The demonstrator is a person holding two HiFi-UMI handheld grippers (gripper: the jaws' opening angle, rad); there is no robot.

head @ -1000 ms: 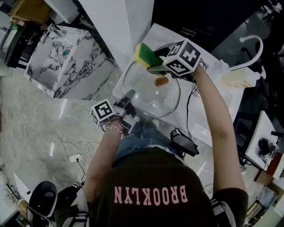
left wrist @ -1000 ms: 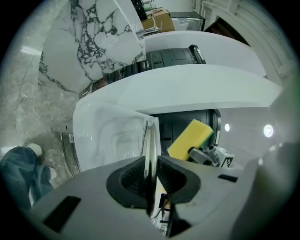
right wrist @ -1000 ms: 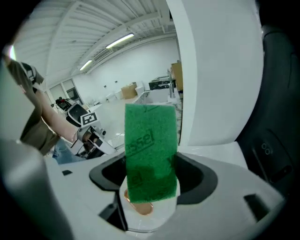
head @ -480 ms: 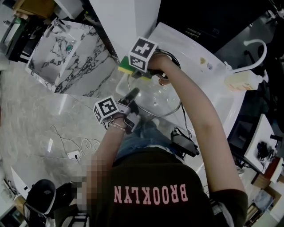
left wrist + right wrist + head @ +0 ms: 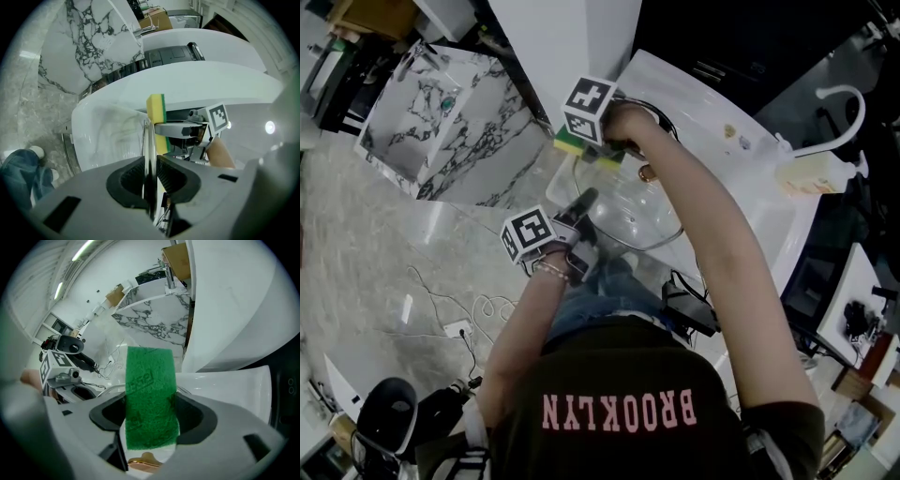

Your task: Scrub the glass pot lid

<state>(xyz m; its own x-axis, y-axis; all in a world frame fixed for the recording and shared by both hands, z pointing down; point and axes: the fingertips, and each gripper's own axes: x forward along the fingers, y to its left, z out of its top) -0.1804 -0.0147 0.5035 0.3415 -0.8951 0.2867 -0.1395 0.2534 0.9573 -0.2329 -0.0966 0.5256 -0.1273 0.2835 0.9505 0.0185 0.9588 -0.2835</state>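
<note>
With the left gripper (image 5: 582,202) pinching the near rim of the glass pot lid (image 5: 639,214) over the worktop (image 5: 712,141) edge, the right gripper (image 5: 602,150), clamped on the sponge (image 5: 569,143), should press flat and sweep in overlapping strokes.

Clear glossy glass lid (image 5: 633,211); rough green-faced sponge (image 5: 151,397); glossy counter (image 5: 741,178).

The glass pot lid (image 5: 633,211) stands edge-on between the 2 jaws of the left gripper (image 5: 150,176). Ahead of them and slightly right, the sponge (image 5: 151,399) sits between the jaws of the right gripper (image 5: 151,427). The lid's knob (image 5: 143,461) lies just below those jaws.
</note>
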